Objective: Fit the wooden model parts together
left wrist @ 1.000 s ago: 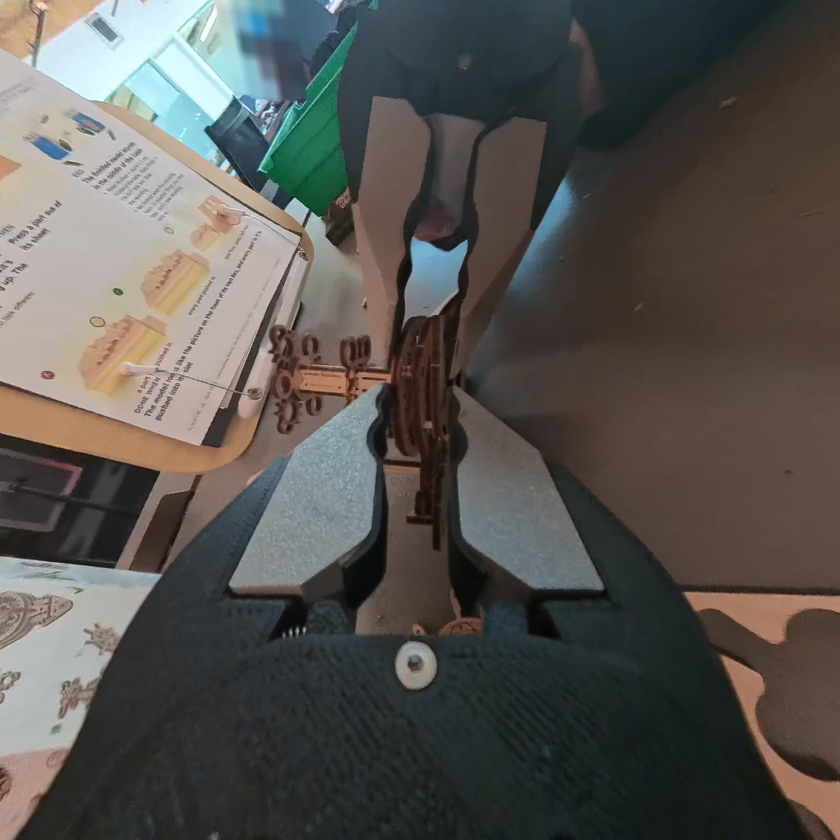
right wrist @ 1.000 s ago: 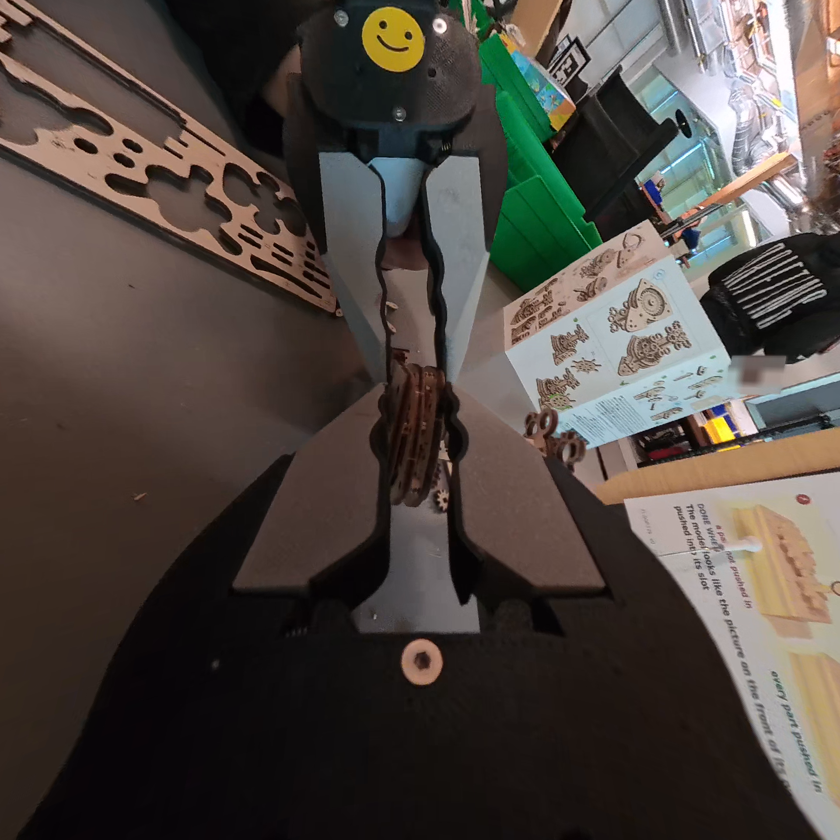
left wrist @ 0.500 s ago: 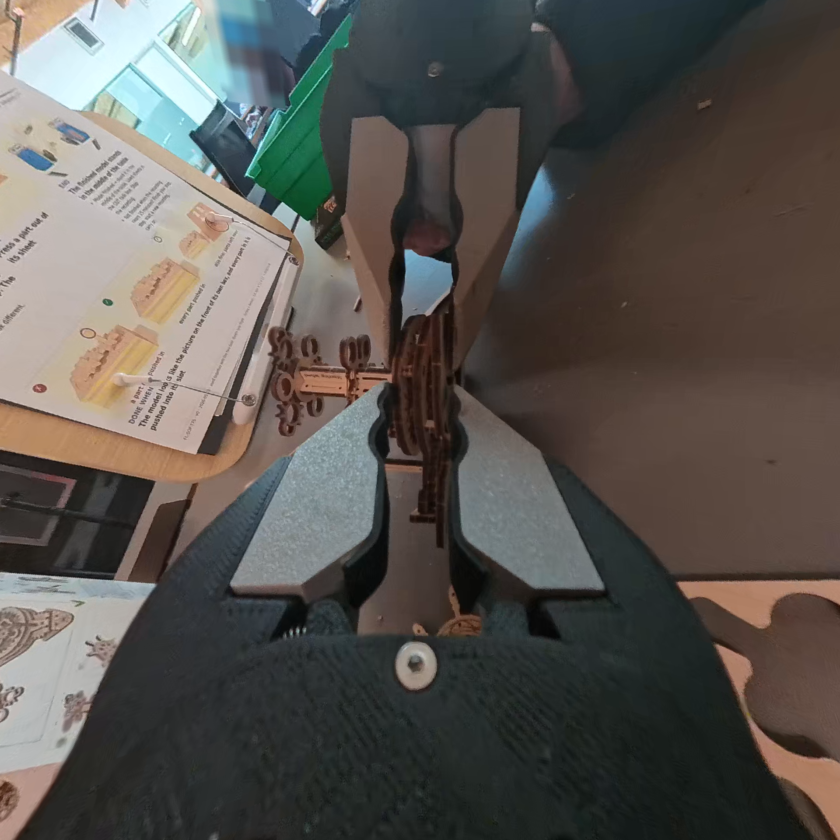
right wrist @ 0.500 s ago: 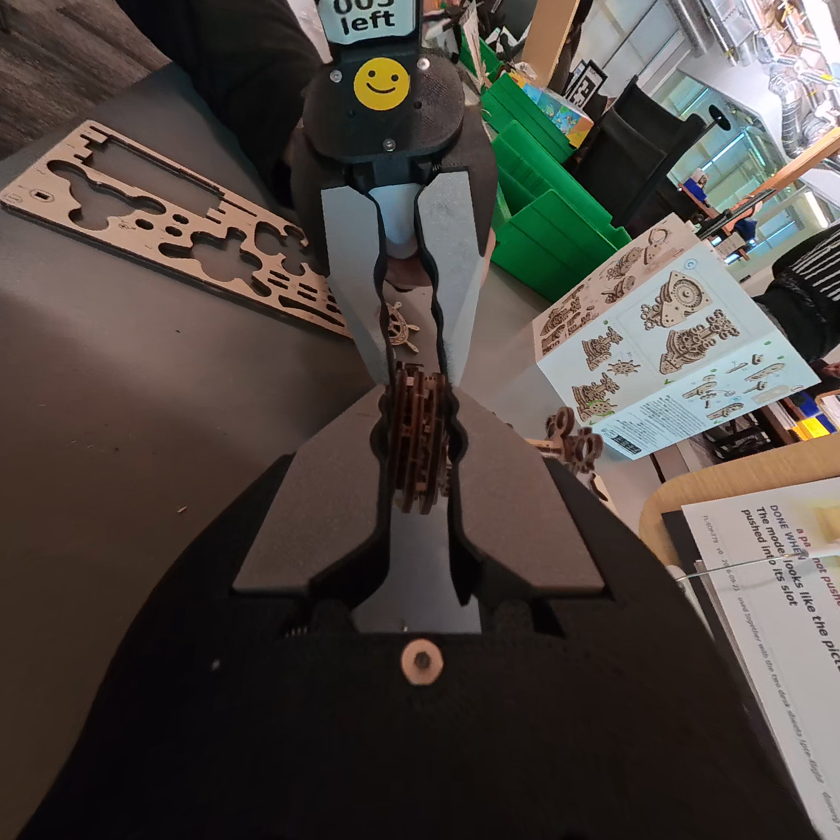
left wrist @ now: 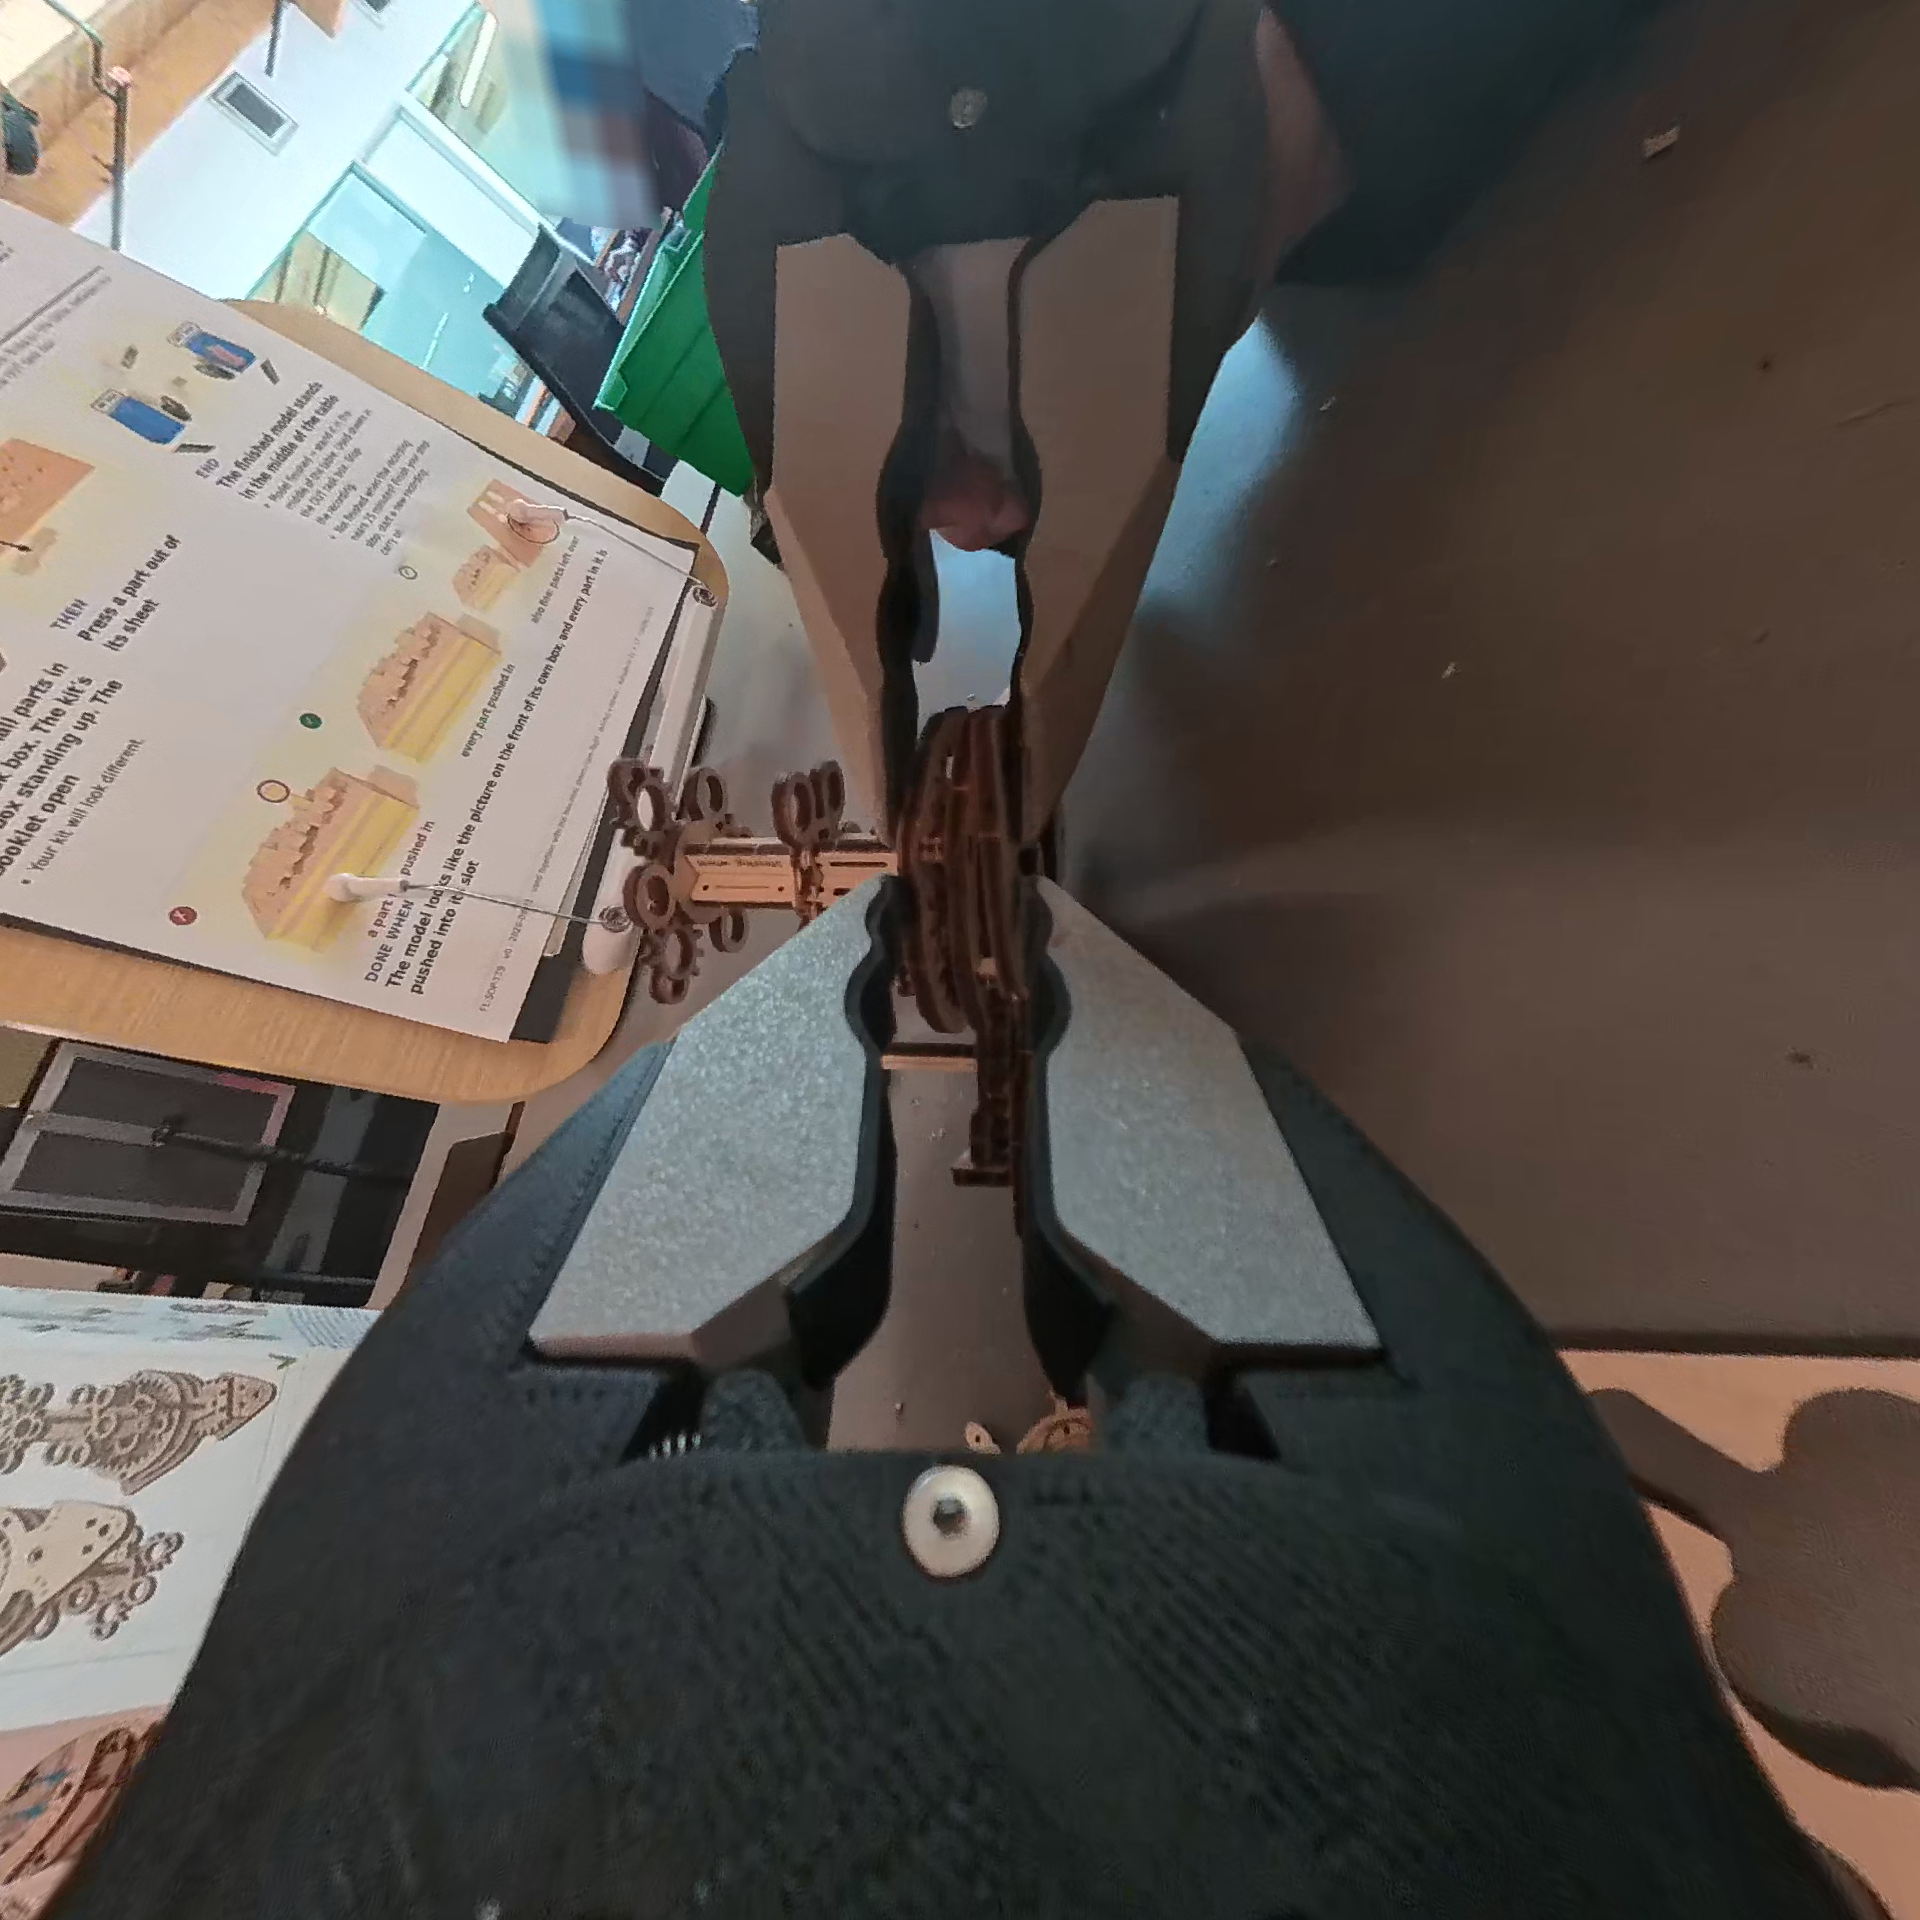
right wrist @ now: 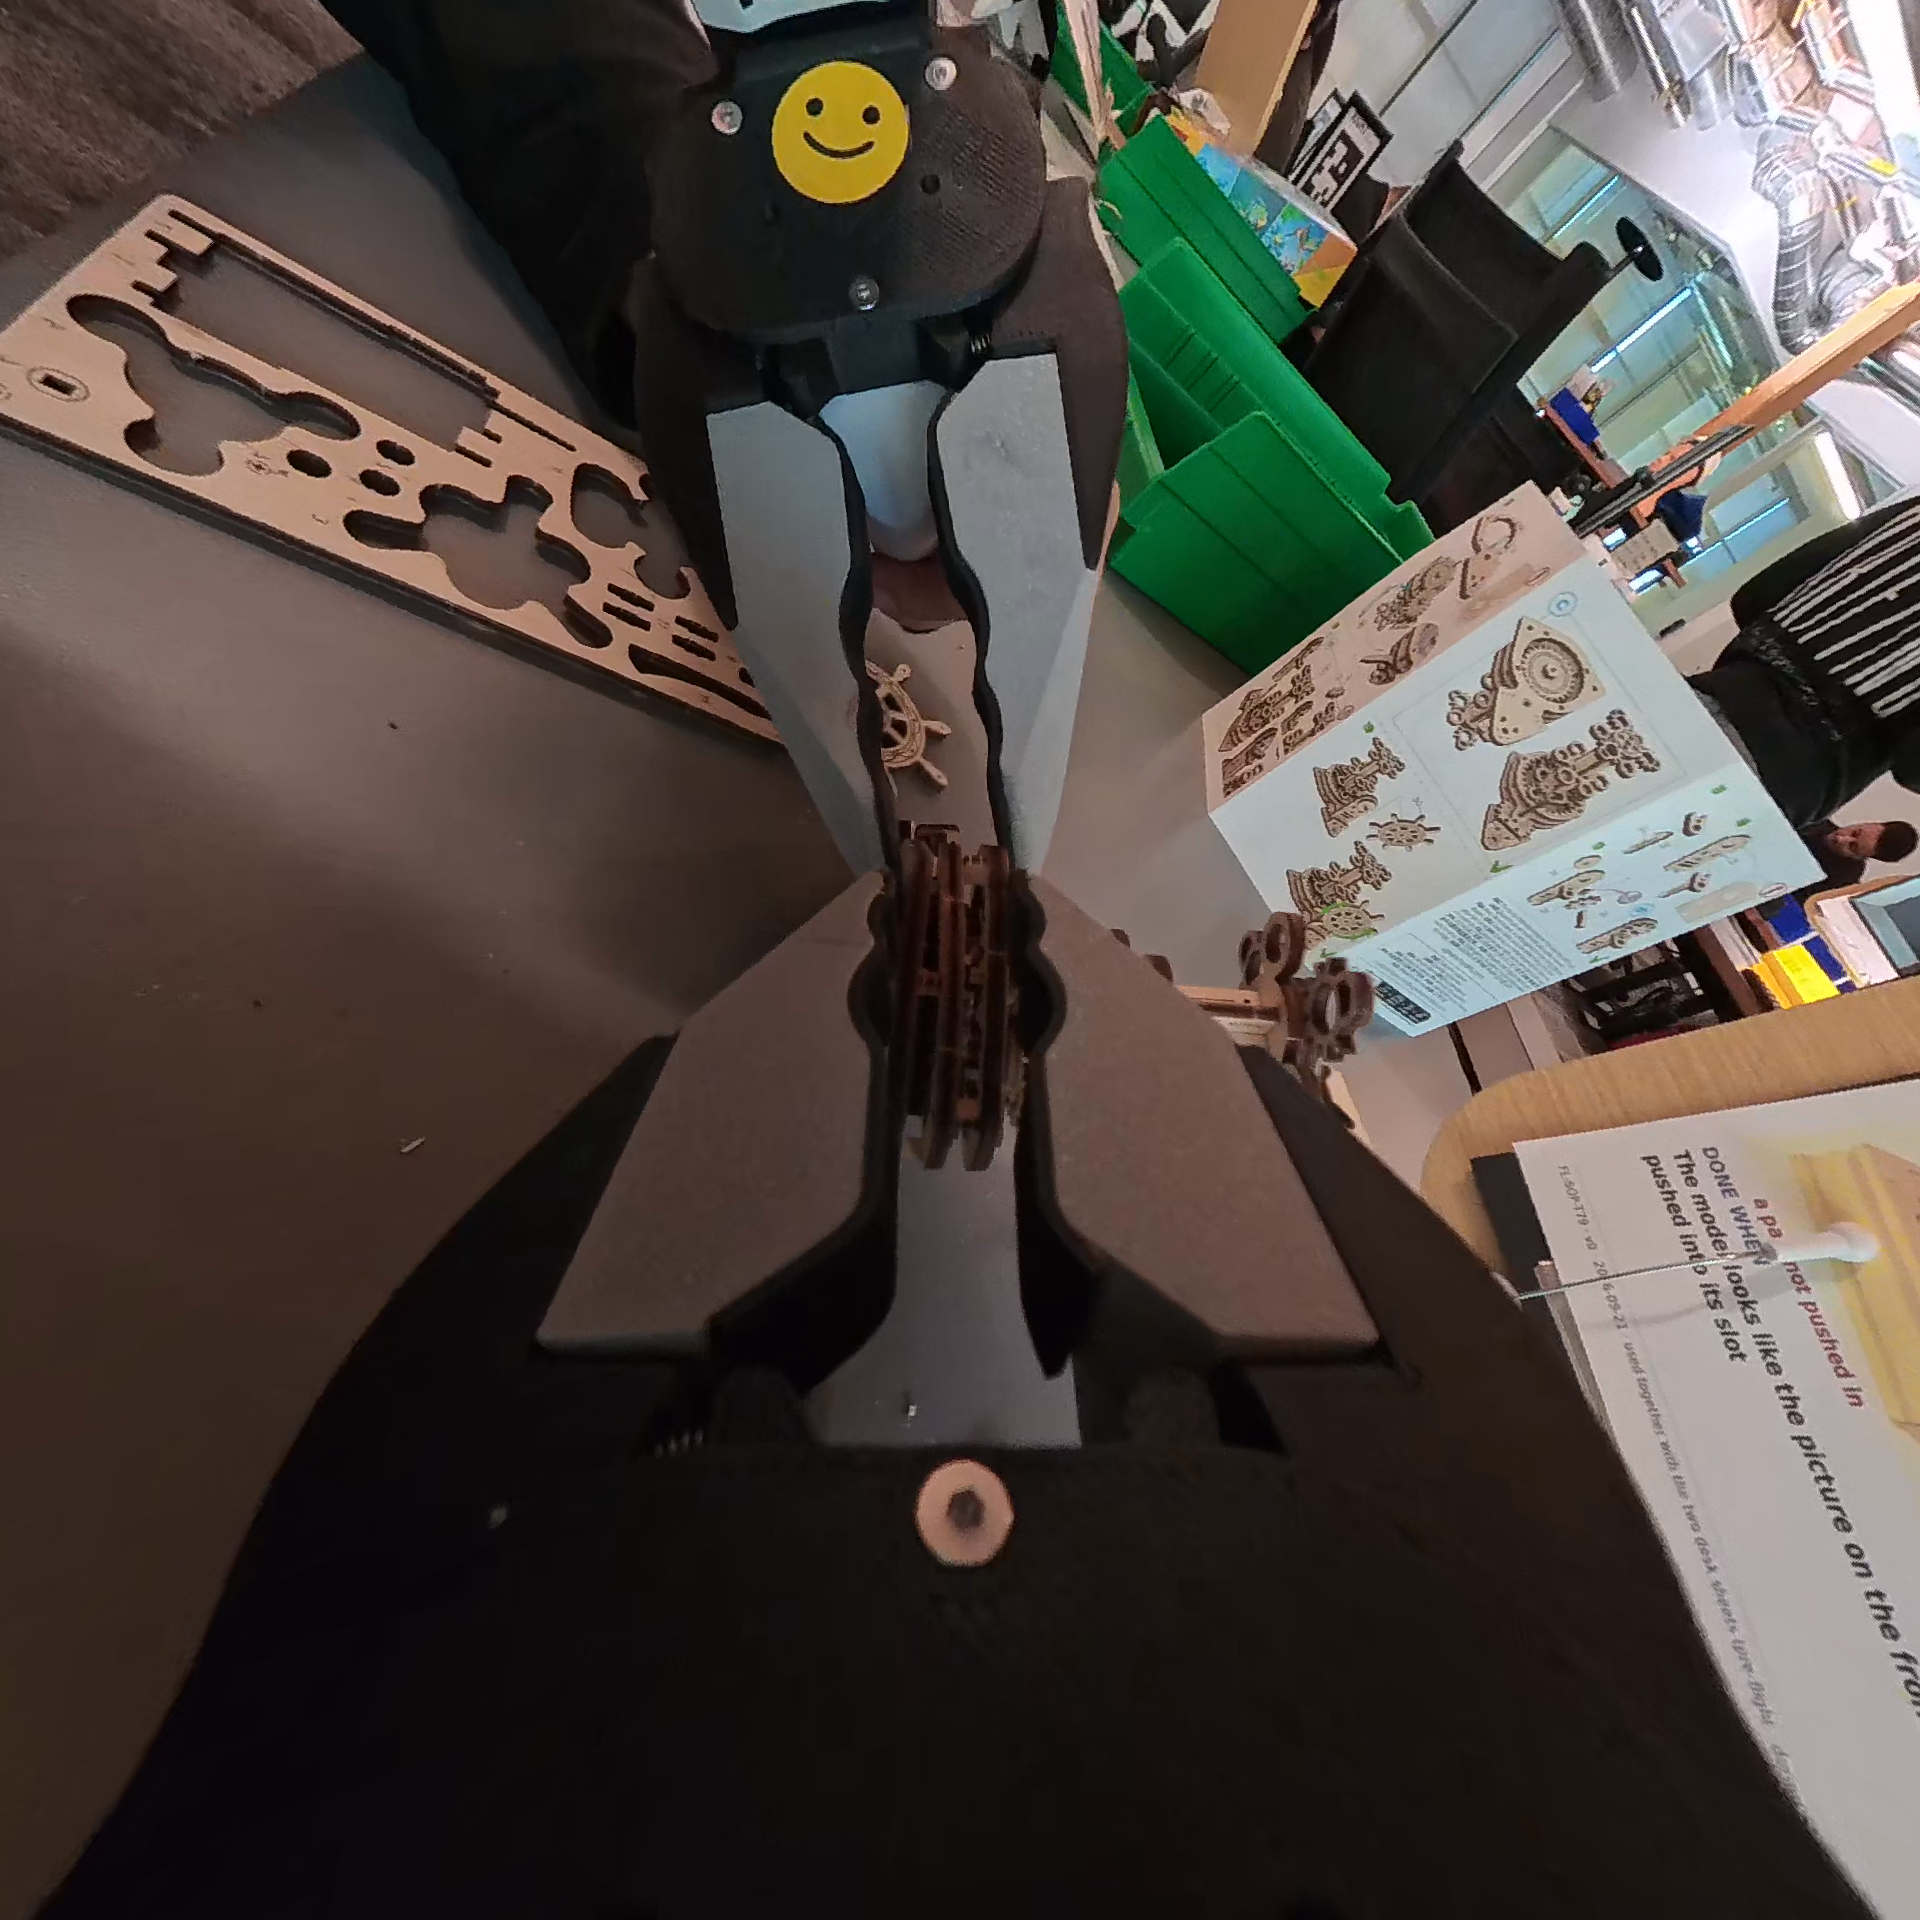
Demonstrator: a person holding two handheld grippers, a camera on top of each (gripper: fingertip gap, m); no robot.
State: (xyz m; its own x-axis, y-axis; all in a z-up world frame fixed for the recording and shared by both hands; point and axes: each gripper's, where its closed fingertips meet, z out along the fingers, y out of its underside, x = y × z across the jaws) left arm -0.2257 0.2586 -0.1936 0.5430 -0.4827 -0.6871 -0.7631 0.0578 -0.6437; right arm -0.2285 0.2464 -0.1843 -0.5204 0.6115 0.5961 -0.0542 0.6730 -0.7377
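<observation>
Your left gripper (left wrist: 961, 914) has its jaws pinching the wooden model (left wrist: 961, 894), a stack of dark round slices seen edge-on, held clear of the grey tabletop (left wrist: 1558, 831). Your right gripper (left wrist: 961, 748) comes in from 12 o'clock in the left wrist view, tip to tip with the left one, and its jaws are closed on the far side of the same stack. From the model a pale slotted bar with dark curly pieces (left wrist: 717, 868) sticks out toward 9 o'clock; further that way, the printed instruction sheet (left wrist: 312, 665) rests on a clipboard on a light wooden table.

In the right wrist view the model (right wrist: 951, 1018) sits at the centre, clamped between your right gripper (right wrist: 951, 935) and the left gripper (right wrist: 940, 831), which reaches down from 12 o'clock and carries a yellow smiley sticker (right wrist: 840, 133). The curly pieces (right wrist: 1309, 987) show at 3 o'clock of the stack. Just behind the left gripper's fingers a small wooden ship's wheel (right wrist: 909, 727) lies loose on the tabletop. At 10 o'clock lies the punched-out plywood sheet (right wrist: 343, 468), flat on the tabletop. At 2 o'clock the kit's booklet (right wrist: 1507, 769) stands open, with green bins (right wrist: 1247, 499) behind it.
</observation>
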